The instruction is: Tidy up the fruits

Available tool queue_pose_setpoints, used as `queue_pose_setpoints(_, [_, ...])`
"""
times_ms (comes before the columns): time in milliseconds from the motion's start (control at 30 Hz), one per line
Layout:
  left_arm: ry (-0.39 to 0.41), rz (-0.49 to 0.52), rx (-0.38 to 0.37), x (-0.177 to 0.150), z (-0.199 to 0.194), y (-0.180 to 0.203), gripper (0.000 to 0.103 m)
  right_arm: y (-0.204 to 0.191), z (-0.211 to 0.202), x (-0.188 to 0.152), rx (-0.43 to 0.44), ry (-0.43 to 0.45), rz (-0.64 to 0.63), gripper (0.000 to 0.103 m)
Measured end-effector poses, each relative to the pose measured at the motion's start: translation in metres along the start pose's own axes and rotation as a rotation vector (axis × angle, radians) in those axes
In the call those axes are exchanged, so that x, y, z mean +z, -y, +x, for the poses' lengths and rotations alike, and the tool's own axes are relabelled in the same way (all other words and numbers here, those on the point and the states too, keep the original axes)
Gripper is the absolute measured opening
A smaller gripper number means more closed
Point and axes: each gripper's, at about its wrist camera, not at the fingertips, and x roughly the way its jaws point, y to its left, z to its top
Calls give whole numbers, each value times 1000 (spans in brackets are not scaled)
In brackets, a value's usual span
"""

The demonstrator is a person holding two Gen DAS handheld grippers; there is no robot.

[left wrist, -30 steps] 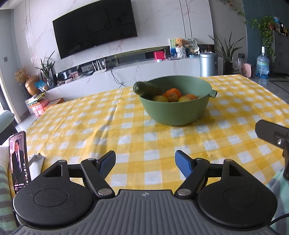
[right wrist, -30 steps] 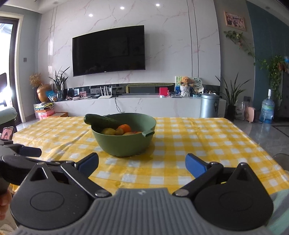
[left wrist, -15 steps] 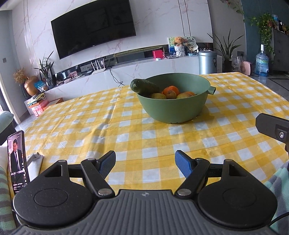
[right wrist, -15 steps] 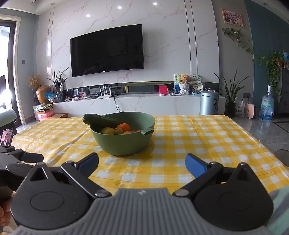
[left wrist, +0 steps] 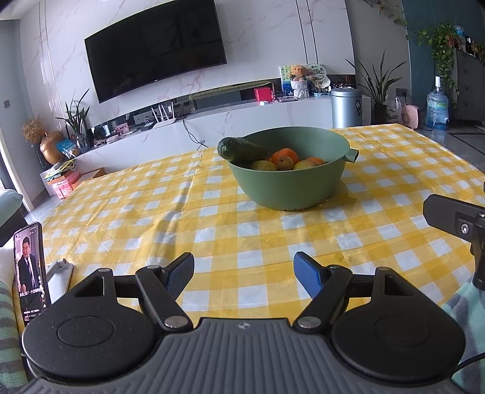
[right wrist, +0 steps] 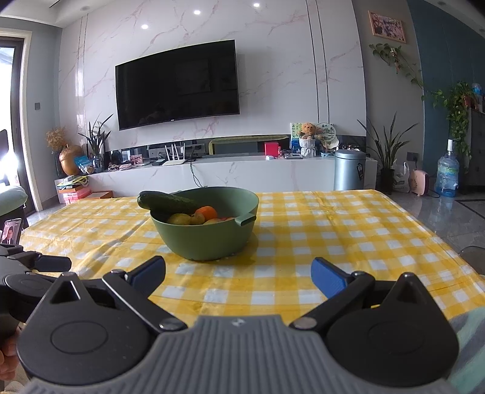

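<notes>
Left tongs (left wrist: 243, 269) shifted nearer bowl (left wrist: 288, 185); 2 tongs, right tongs (right wrist: 238, 272) included, spread wide, empty; cucumber (left wrist: 242, 149) across rim.

Daylight is pouring in from the far left doorway (right wrist: 12, 121), blowing out that edge, while recessed ceiling spots (right wrist: 197, 12) are glowing on the marble wall. The bowl (left wrist: 288, 185) is casting a soft shadow rightward on the counter (left wrist: 212, 230). Fisheye distortion is bending the television (right wrist: 177, 83) and wall lines; focus is staying sharp throughout.
</notes>
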Motion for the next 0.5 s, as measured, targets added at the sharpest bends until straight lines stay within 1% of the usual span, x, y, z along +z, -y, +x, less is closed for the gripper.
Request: queue_pose_setpoints(500, [11,-2,-2,1,-3,-2,88,1,0,-1,-4,-10,7,99])
